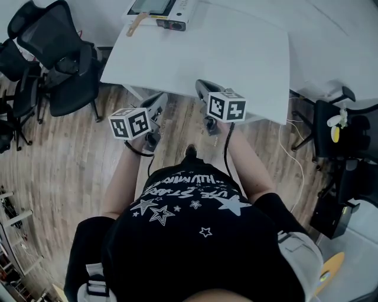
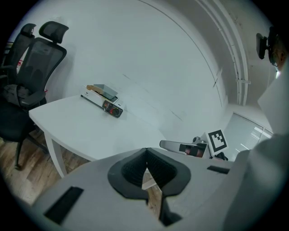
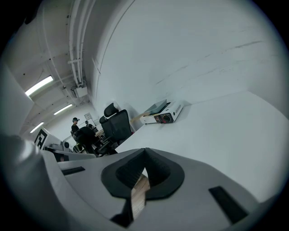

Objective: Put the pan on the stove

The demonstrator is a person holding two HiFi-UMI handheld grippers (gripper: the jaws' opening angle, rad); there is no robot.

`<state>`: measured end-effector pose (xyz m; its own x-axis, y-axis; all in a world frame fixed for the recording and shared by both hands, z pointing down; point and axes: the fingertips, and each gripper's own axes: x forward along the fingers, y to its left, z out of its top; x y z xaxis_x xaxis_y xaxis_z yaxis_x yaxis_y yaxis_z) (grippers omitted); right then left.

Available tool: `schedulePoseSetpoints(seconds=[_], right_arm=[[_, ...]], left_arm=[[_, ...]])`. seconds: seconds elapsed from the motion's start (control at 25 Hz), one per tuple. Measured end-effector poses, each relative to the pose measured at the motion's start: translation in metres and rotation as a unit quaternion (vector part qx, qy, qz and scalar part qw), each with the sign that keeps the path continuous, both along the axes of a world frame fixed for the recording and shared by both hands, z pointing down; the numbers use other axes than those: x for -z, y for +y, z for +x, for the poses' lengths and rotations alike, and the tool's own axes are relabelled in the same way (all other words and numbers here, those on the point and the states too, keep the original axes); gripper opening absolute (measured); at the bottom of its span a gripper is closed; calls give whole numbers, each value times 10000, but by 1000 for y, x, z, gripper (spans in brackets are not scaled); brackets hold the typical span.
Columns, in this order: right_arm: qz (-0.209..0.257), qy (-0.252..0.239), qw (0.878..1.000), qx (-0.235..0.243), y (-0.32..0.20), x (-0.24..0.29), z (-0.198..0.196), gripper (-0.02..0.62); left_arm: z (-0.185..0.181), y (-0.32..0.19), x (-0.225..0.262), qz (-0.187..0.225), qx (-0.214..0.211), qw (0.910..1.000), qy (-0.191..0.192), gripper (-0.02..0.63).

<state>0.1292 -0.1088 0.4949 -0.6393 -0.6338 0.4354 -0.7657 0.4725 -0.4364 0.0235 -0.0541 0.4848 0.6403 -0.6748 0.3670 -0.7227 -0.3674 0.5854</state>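
Standing at the near edge of a white table: one person, a gripper in each hand. Left gripper: jaws closed together, nothing between them. Right gripper: jaws likewise closed and empty. Pan with wooden handle: resting on the white stove at the table's far edge, well apart from both grippers.

The white table lies bare across nearly all its top, so the way from its near edge to the stove at the far left corner is open. Black office chairs crowd the floor off the table's left end and another chair stands by its right end, while the wooden floor along the near edge is free.
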Motion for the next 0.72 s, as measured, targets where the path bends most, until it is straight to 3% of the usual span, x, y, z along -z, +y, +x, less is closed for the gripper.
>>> schedulePoseSetpoints(seconds=[0.72], right_arm=[[292, 231, 9992, -156, 106, 21, -26, 6]], left_arm=[[-28, 104, 17, 211, -122, 9997, -37, 8]])
